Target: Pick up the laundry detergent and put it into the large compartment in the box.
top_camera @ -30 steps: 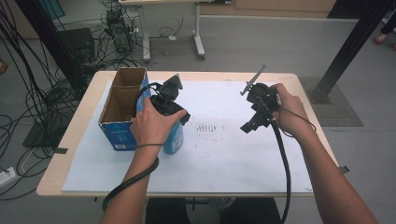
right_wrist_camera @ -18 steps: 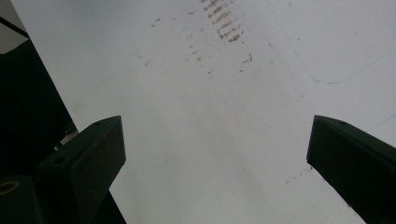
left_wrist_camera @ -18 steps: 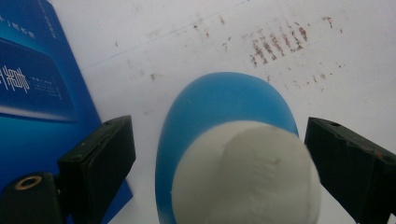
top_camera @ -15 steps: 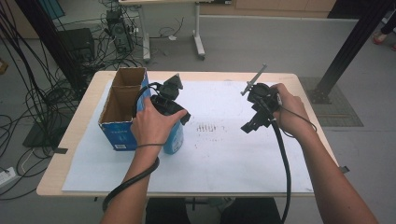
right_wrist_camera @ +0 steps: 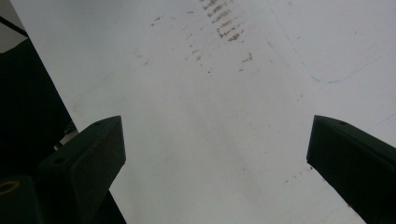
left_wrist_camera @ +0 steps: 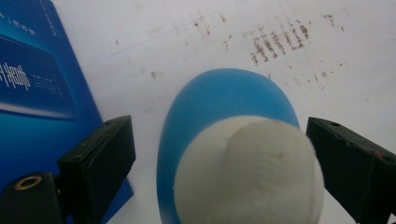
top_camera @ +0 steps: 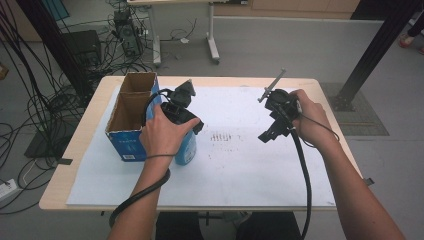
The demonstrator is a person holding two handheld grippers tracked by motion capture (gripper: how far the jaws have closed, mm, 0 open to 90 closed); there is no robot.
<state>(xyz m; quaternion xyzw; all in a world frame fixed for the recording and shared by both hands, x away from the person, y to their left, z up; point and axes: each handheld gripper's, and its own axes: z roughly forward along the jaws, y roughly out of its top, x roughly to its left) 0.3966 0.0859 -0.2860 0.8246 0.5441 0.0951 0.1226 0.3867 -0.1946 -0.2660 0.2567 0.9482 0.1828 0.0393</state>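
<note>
Nothing is moving since earlier: left gripper (left_wrist_camera: 219, 154) is straddling the bottle (left_wrist_camera: 224, 116), jaws open. Right gripper (right_wrist_camera: 215, 154) is hanging open, empty. Probably smooth, light plastic; grasping its body seems safest.

Open sheet (top_camera: 240, 165) right of bottle (top_camera: 187, 147), box (top_camera: 131, 112).

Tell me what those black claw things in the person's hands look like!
Each claw is a chunky black tool with two flat, blocky black jaws. A thick black cable trails from each one back along the arm. The left claw has a small brass-coloured ring near one jaw. The forearms are bare, with no sleeves.
</note>
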